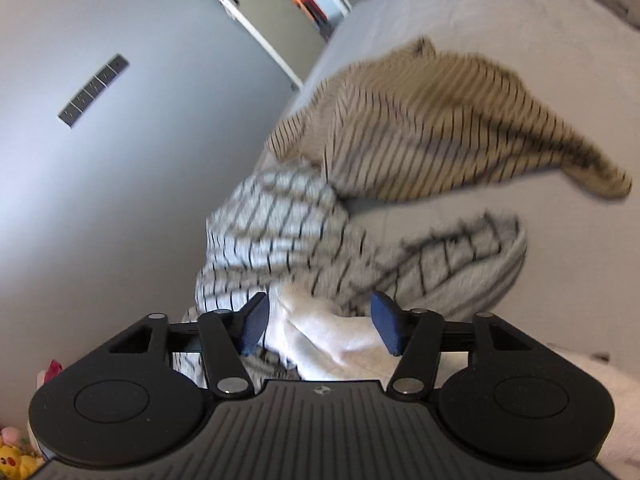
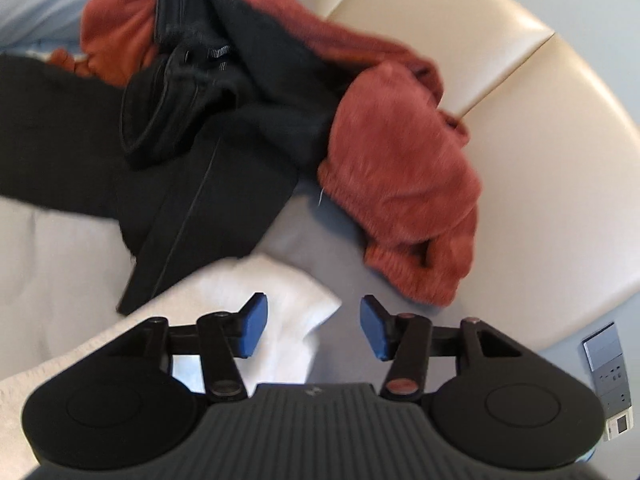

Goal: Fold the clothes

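Grey bedding (image 1: 460, 32) covers the bed on which the clothes lie, and five garments can be counted across the two wrist views. In the left wrist view there are three: one tan striped top (image 1: 440, 128) spread far from the camera, one white checked garment (image 1: 280, 232) bunched nearer and to the left, touching the tan one at its lower left edge, and one plain white cloth (image 1: 332, 332) nearest of all. The left gripper (image 1: 320, 326) stands with its two blue pads (image 1: 254, 328) well apart; the white cloth lies between them, but neither pad presses on it, so nothing is held.

In the right wrist view there are two more garments: one black garment (image 2: 180, 152) sprawled far and to the left, and one rust-orange fleece (image 2: 400, 168) to the right, the black piece lying partly over it. Both rest against a cream padded headboard (image 2: 520, 100), which shows one seam. A corner of the white cloth (image 2: 288, 304) reaches in from the near left. The right gripper (image 2: 312, 328) is also spread wide, with two blue pads (image 2: 254, 330); the cloth's corner sits by the left pad, though blur makes it hard to say whether they touch, and it appears to grip nothing. One grey wall panel (image 2: 608, 364) shows at the near right.
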The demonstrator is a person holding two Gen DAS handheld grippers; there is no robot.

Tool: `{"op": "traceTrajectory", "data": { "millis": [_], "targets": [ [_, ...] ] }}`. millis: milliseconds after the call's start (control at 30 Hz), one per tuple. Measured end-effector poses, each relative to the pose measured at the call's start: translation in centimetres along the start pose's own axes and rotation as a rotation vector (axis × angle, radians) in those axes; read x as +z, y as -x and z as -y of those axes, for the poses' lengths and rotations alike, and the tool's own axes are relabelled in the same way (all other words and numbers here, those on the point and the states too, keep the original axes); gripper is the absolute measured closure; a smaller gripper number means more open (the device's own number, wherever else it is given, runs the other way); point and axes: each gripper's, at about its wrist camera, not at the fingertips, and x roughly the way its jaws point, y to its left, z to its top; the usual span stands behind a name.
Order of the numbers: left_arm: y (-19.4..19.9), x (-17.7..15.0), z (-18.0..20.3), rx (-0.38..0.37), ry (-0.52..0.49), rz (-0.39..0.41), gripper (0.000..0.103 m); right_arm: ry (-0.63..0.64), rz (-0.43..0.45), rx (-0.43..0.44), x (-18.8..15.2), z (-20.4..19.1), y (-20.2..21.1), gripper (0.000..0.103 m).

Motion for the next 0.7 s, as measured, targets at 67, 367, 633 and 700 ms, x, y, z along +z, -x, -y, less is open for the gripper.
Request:
{"op": "traceTrajectory", "data": {
  "millis": [67,367,633,700],
  "targets": [
    [0.8,1.0,0.5,-0.035,0.01,0.031,0.048,-0.016,0.042,0.044,0.5,-0.4,1.4,0.048],
    [2.9,7.0,7.9,-0.301,0.041,0.151,0.048,0.004,0.117,0.391,3.8,-8.5,6.0,0.048],
    [-0.1,12.4,16.9,-0.586,0.165,0.151,0.048,-0.041,0.085,0.767,7.0,-18.5,6.3,0.055],
    [-1.5,13.4,19.4,-0.645,0.193,0.13,0.048,-0.068,0.055,0.842,7.7,-21.2,5.7,0.055]
  ]
}}
